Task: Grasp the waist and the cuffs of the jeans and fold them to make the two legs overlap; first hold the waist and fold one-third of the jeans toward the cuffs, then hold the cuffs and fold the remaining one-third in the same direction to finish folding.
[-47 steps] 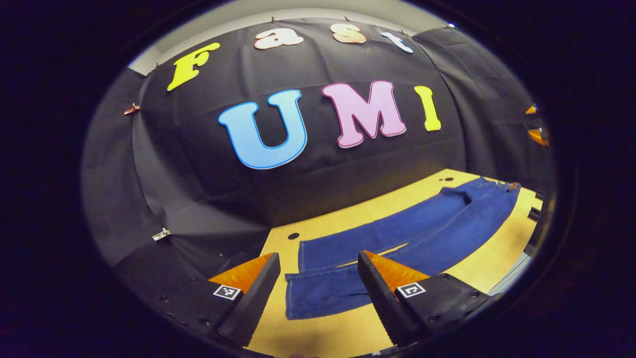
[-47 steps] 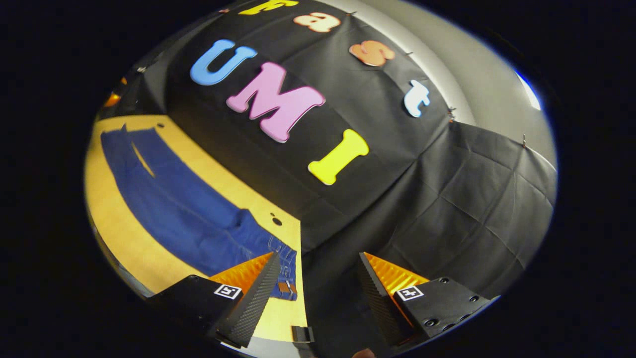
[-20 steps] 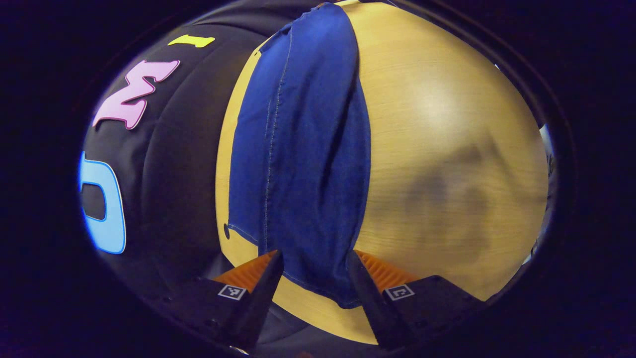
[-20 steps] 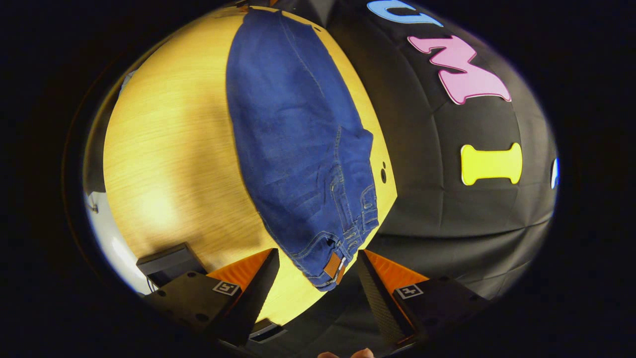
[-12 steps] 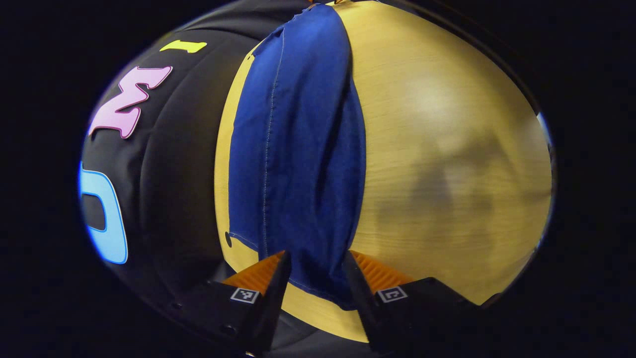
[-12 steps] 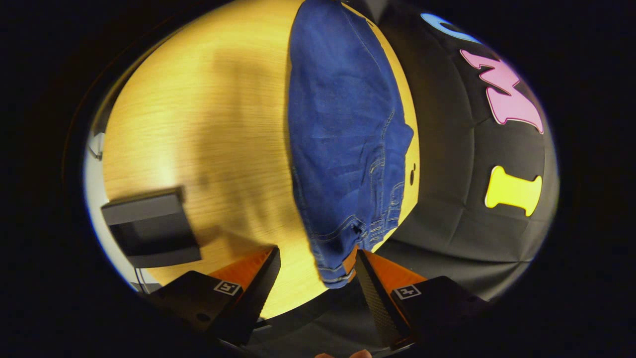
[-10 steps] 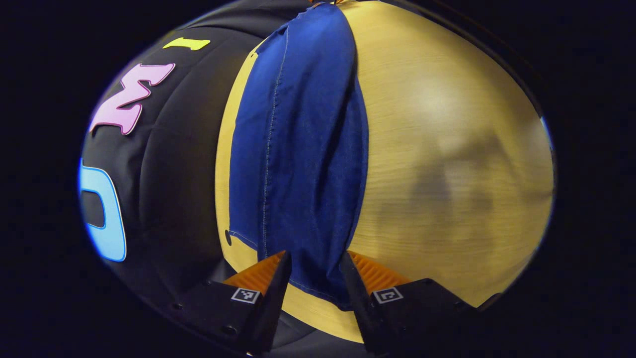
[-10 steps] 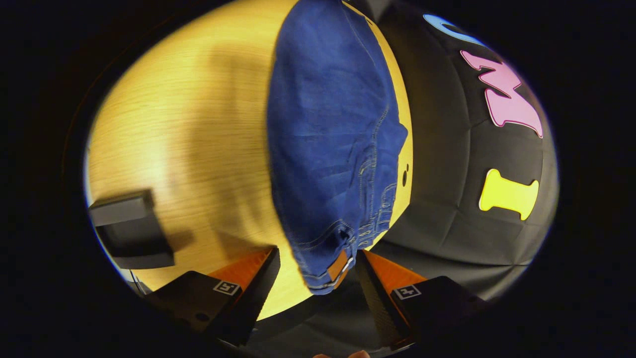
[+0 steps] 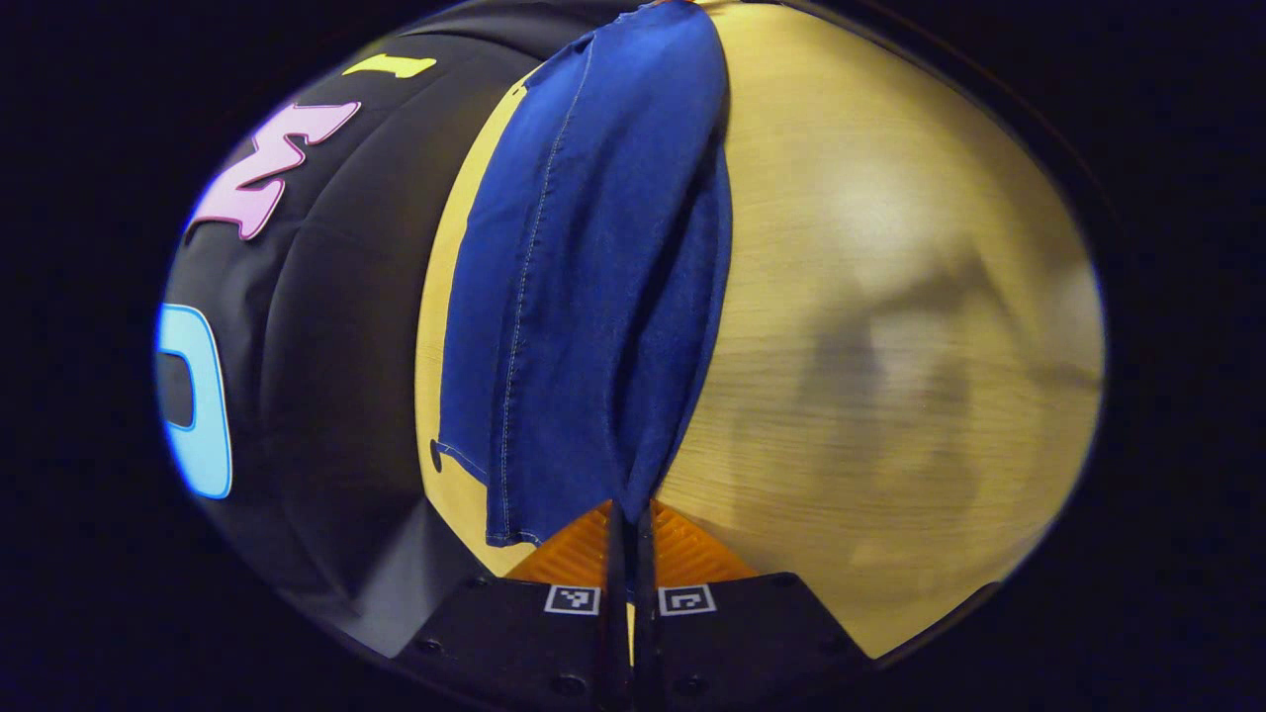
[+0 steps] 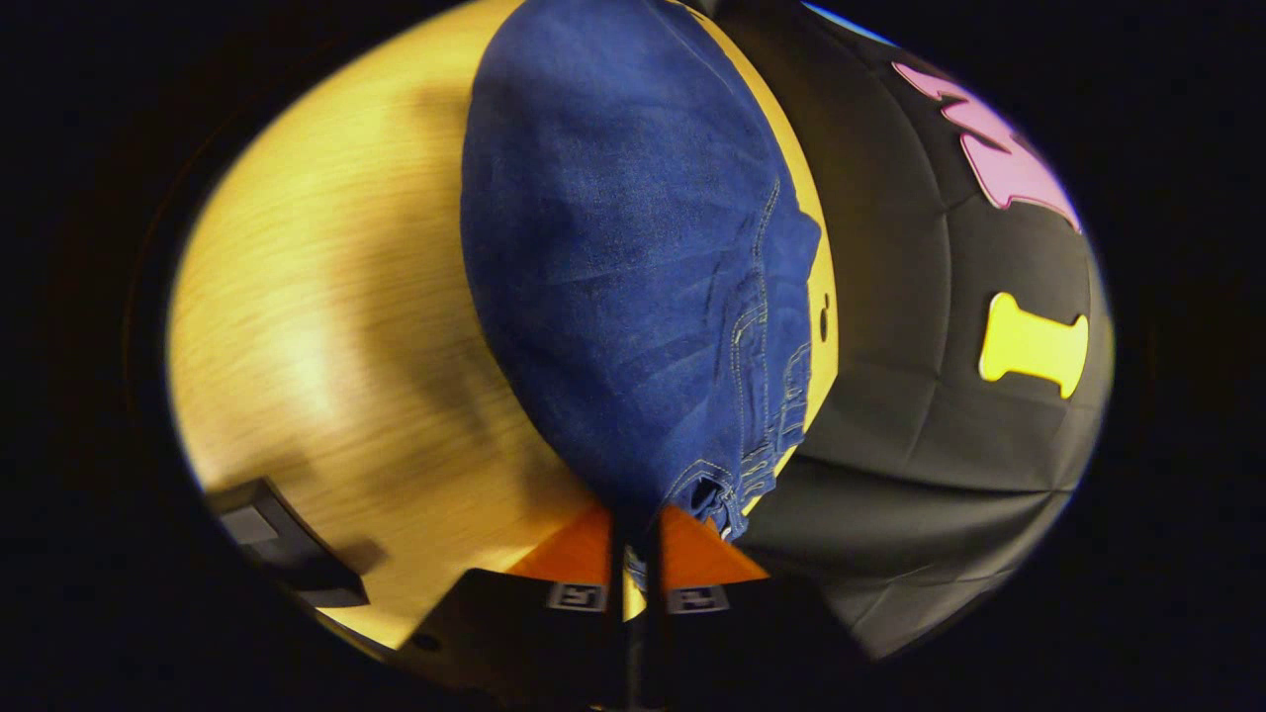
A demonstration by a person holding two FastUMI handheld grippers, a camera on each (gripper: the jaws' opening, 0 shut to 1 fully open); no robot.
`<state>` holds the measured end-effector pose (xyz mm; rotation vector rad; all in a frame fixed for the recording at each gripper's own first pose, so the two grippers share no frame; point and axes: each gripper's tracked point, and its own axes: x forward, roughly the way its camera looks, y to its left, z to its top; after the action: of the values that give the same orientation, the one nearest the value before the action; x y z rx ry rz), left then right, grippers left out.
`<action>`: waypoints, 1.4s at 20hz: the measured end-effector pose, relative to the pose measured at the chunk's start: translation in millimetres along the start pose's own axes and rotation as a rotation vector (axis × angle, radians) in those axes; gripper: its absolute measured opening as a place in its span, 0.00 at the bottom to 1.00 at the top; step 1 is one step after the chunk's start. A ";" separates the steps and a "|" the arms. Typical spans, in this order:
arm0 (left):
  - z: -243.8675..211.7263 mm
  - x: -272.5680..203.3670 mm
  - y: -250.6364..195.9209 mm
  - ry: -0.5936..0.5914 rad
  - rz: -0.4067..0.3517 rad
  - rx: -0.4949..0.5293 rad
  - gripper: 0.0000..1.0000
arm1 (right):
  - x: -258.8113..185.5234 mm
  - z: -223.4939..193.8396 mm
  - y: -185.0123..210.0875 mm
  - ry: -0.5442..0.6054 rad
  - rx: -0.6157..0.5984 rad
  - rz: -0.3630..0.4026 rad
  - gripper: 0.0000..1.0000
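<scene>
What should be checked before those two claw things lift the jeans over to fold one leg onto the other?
1. Left gripper fingers closed on the cuff end of the jeans: ok, cloth runs in between them.
2. Right gripper fingers closed on the waist end: ok, denim sits between them.
3. Each grip holds just one layer: cannot tell, the pinch points are hidden.
4. Bare wooden table beside the jeans to lay the leg on: ok.
5. Dark block near the table edge, away from the jeans: ok.
6. Legs already overlapping: not ok, the fold is not finished.
</scene>
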<state>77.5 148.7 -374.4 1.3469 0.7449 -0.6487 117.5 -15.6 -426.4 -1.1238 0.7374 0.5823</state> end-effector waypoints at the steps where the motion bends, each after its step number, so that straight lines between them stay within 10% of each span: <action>1: 0.9 -0.5 -1.9 0.001 -0.037 -0.044 0.06 | 1.4 -1.5 1.6 0.012 0.055 0.017 0.05; 6: 3.5 -9.7 10.5 0.014 -0.147 -0.195 0.06 | -9.4 2.5 -13.4 0.011 0.178 0.033 0.05; 12: 8.7 -26.6 53.0 -0.019 -0.293 -0.359 0.06 | -41.8 18.3 -110.5 -0.073 0.411 -0.136 0.05; 17: 26.4 -41.4 96.4 -0.106 -0.448 -0.704 0.06 | -40.2 36.3 -200.8 -0.114 0.522 -0.217 0.05; 28: 51.4 56.8 194.6 0.045 -0.351 -0.803 0.06 | 80.4 98.3 -277.0 -0.086 0.675 -0.211 0.05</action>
<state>269.7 121.5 -296.6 0.4973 1.1383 -0.5032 395.9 -11.1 -302.5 -0.5338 0.6589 0.1708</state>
